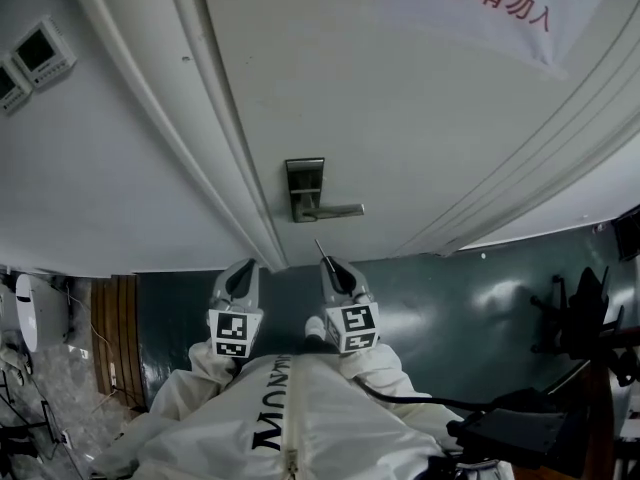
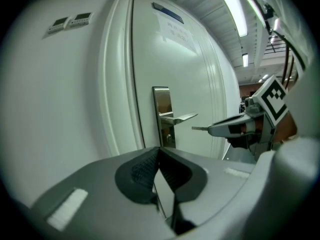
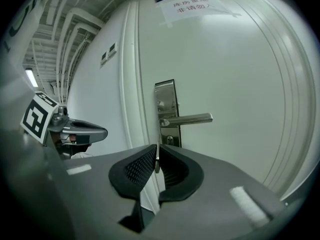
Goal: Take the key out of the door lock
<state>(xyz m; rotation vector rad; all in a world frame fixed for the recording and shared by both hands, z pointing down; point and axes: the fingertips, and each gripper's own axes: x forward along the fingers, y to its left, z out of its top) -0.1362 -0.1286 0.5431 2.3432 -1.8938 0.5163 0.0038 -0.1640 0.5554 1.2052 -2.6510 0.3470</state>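
Key (image 2: 199,128) pinched in right claw (image 3: 157,148), apparently clear of lock (image 3: 170,140).

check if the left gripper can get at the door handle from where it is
Likely yes: nothing stands between the left gripper and the door handle, though its jaws are shut; the right gripper holding the key sits aside.

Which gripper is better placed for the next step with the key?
Right. The right gripper is shut on the thin silver metal key, clear of the steel door lock plate, so it likely just carries it away. The left gripper is shut and empty beside it.
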